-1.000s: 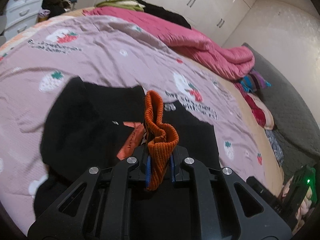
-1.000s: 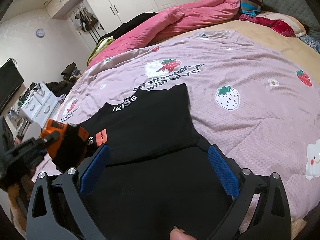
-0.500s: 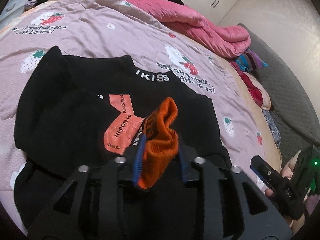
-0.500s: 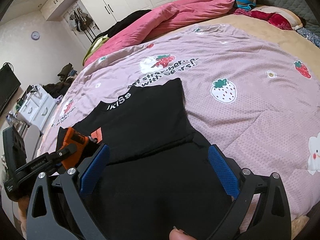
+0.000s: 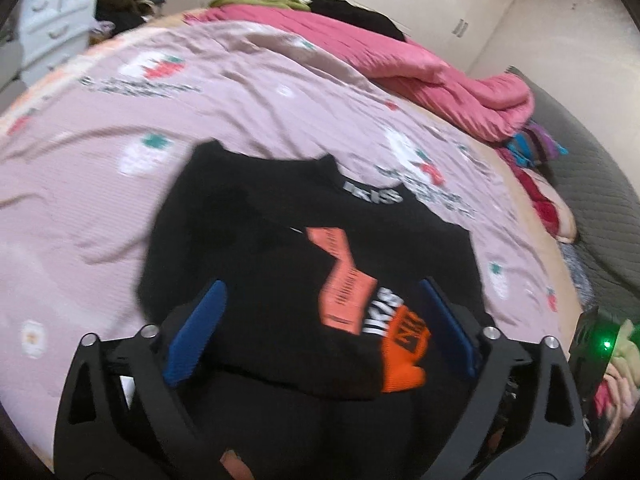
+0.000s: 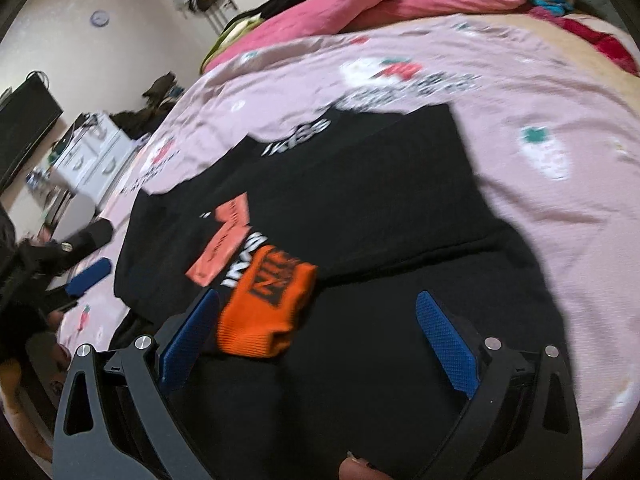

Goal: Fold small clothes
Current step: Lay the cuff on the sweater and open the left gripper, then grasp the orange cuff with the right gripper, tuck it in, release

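my left tongs (image 5: 320,336) stand wide open with nothing between the blue pads, and my right tongs (image 6: 320,348) are just as wide and empty. the small black knit sweater with the salmon-pink label patch and white lettering (image 5: 280,216) lies flat on the pink strawberry-print bedspread (image 5: 120,128), neck away from me, one sleeve laid across its chest so the ribbed orange cuff (image 6: 268,304) rests near the lower middle of the body. it looks soft, light and floppy to me, the sort of knit that sags and stretches if pinched by one layer. i judge the best hold is at the hem corners or the outer edge of the unfolded side, taking the full thickness so the fold carries over evenly. the blur hides the hem itself, so i would feel for it.
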Tool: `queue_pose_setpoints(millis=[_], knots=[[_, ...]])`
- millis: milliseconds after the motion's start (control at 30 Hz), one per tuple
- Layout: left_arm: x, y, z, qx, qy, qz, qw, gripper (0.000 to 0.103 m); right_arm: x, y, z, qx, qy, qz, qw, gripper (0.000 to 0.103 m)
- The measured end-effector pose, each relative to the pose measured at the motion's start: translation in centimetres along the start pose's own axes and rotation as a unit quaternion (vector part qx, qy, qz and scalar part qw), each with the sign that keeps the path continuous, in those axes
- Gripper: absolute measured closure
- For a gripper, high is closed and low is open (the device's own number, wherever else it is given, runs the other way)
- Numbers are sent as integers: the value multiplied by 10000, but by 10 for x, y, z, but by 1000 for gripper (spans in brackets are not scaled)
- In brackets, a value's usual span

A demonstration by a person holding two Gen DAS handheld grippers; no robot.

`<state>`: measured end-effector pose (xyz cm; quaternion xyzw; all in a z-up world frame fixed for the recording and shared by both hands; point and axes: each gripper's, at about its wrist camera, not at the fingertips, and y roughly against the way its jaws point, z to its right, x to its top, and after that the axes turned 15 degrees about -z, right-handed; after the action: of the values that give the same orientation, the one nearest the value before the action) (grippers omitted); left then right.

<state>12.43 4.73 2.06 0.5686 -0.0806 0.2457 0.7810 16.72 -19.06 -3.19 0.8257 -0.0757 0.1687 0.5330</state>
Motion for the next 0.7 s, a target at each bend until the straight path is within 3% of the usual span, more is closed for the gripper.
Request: queue_pose_setpoints(millis=[33, 67, 267, 333, 400, 467, 500, 700], knots=[[0, 3, -5, 105, 23, 39, 9999, 9, 3, -7, -5, 16, -4, -53, 10000, 22], [0, 6, -10, 209, 68, 80, 9997, 9, 5, -12, -8, 2, -25, -111, 9999, 26], [-2, 16, -39, 276, 381, 120, 9988, 9, 14, -36, -18, -130, -134, -260, 9995, 42], [-3, 18, -48, 247, 489, 121, 9984, 9, 14, -42, -19, -184, -160, -334, 9991, 56], [-5, 19, -53, 253, 566, 129, 9980, 9, 14, -45, -19, -277, -158, -358, 9989, 63], [-5, 20, -58, 254, 628, 145, 9976, 9, 13, -43, -21, -298, -87, -305, 9991, 78], [-6, 21, -60, 249, 652, 150, 9974, 9, 13, -41, -23, -254, -7, -275, 9993, 92], [-6, 21, -69, 255, 797, 168, 9964, 9, 33, 3, -45, 343, 580, 196, 9975, 95]])
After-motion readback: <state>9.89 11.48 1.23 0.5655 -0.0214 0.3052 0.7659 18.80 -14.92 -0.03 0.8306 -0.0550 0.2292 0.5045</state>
